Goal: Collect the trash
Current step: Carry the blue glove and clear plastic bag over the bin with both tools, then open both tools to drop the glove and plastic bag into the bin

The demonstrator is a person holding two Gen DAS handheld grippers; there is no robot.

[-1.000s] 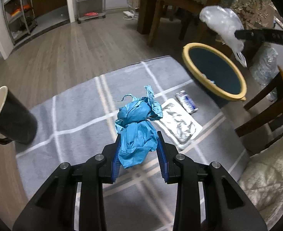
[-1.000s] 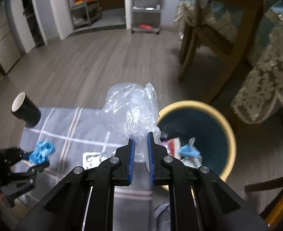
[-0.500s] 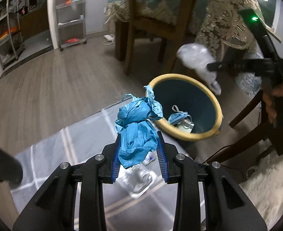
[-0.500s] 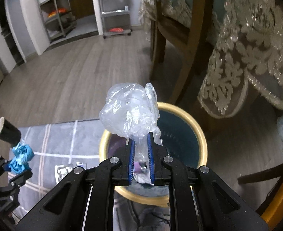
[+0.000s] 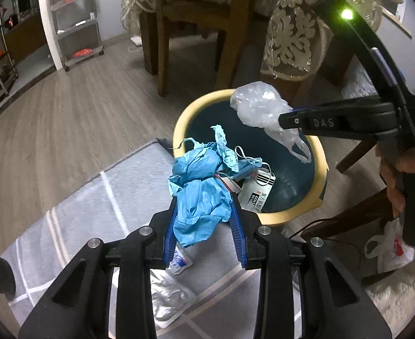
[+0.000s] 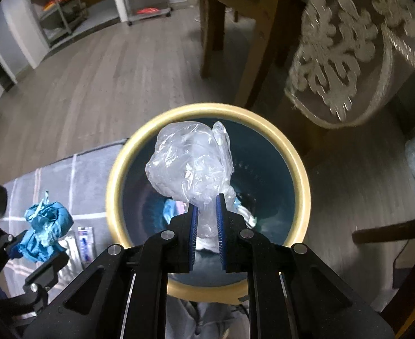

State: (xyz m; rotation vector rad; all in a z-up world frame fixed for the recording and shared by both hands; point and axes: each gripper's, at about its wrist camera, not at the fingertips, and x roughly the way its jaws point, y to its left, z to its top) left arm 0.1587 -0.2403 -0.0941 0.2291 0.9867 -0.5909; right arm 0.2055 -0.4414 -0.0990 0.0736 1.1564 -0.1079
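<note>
I'm looking into a home, a dining area by the look of it: grey wood-plank floor, dark wooden chair legs under a cream lace-patterned tablecloth, a grey rug with pale stripes, metal wire storage shelves along the far wall, and a yellow-rimmed teal waste bin.

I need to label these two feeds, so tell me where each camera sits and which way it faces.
Left wrist: on the left gripper, facing forward and down at the bin across the rug; its fingers clamp blue paper; the person's right hand shows.
Right wrist: on the right gripper, looking down into the bin, clamping a clear plastic bag.
Shared: bin, both wads, each other's gripper.
</note>
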